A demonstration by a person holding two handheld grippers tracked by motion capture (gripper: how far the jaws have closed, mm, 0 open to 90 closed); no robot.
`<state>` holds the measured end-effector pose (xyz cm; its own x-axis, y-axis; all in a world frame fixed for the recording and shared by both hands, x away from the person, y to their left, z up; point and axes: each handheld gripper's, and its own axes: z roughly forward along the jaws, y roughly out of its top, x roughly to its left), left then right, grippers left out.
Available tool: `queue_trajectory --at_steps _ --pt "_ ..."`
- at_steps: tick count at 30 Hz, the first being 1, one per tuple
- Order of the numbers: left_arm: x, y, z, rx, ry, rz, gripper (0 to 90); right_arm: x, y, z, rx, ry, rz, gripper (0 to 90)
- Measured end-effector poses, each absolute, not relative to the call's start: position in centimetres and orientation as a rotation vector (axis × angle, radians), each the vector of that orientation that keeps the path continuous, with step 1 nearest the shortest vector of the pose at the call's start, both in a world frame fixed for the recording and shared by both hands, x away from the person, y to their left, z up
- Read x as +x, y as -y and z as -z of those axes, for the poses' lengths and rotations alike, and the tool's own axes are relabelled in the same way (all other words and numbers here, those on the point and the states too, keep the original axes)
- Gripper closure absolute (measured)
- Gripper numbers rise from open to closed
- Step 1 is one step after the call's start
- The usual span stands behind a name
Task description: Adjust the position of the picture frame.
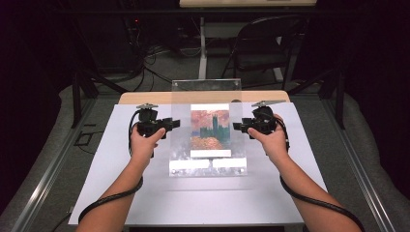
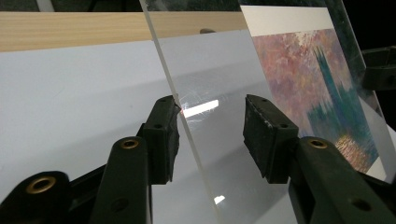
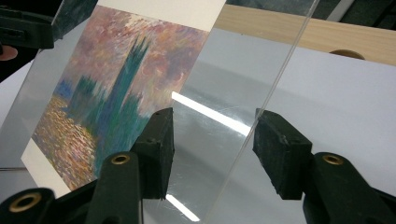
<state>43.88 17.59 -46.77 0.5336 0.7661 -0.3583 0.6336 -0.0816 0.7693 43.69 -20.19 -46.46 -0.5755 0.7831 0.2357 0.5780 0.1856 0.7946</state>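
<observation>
Both grippers open, jaws astride the side edges of the clear acrylic frame, nothing clamped yet: left gripper has one pad touching the left edge, right gripper has the right edge between its pads, apart from both. Best closed together, evenly, low on the bare margin, off the print to avoid twist or slip. Frame leaning back mid-mat, glossy, glare streaks, painted towers under a pink sky, wooden table edge beyond
</observation>
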Motion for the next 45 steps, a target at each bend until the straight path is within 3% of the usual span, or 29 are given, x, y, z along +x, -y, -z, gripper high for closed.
queue_trajectory --at_steps 45 --pt "37.2 -18.3 44.4 1.76 -1.018 -0.31 67.1 37.1 20.6 43.7 1.13 -2.181 -1.318 61.4"
